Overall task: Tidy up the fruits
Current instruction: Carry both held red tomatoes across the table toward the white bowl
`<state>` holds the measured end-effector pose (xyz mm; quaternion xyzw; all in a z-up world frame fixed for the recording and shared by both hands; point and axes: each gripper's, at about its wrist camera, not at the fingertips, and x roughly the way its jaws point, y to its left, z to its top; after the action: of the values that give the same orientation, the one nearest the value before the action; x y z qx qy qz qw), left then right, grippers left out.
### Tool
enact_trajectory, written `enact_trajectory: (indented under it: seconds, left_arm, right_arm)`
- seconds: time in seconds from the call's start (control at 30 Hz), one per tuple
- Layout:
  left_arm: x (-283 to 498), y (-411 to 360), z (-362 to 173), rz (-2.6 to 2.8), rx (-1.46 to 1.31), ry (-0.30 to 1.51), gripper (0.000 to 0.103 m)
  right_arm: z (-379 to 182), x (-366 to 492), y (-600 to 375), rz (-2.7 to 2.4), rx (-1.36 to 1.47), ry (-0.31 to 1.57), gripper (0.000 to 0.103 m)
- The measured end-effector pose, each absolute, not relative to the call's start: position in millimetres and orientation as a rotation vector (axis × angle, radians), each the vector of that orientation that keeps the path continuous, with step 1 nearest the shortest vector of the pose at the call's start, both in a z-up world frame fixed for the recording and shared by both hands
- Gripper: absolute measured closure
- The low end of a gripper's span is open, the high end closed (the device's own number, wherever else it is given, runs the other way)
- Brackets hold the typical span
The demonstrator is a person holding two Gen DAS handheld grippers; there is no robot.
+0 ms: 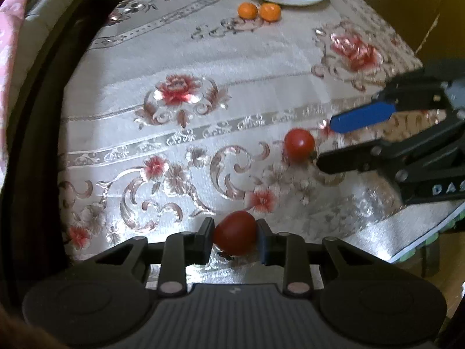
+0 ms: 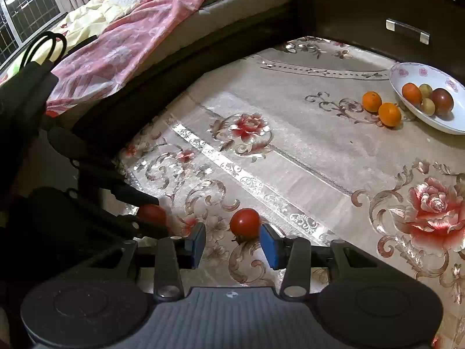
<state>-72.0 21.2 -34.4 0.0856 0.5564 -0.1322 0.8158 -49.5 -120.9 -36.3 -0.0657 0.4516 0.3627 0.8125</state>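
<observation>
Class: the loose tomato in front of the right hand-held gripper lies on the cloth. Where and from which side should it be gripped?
Grip the tomato across its round middle, from above, with the right hand-held gripper. Its stem end faces the gripper, leaving both smooth flanks free.

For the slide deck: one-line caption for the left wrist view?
Left gripper fingers clamp a small red tomato on the floral tablecloth; right gripper open around a second red tomato.

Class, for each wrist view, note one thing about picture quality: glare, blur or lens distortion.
Left wrist view: the fisheye bends the tablecloth edges, and the right gripper looks smeared by motion. Right wrist view: sharper, glare glints on the cloth's silver band, and the left gripper sits in dark shadow.
</observation>
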Motion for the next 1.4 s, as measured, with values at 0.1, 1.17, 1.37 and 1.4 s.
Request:
enact_trajectory:
  seconds: [0.1,1.17,1.37,1.4]
  left_arm:
    - [-69,25,-27,-0.288,0.143,1.164,0.065]
    - [-27,32,-25,-0.313,0.036,1.114,0.065]
    - [-25,32,-28,-0.312,0.036,1.127,0.065]
    - [-25,32,-28,-0.312,0.035,1.128,0.065]
  right_arm:
    - [-38,-47,-118,0.787,-0.136,0.966,0.066]
    - [-59,-17,-105,0.747,-0.153,1.014,0.079]
    - [-63,-12,-98,0.745,-0.163,1.001,0.078]
    - [-63,-12,-98,0.746,-0.170,1.000,0.080]
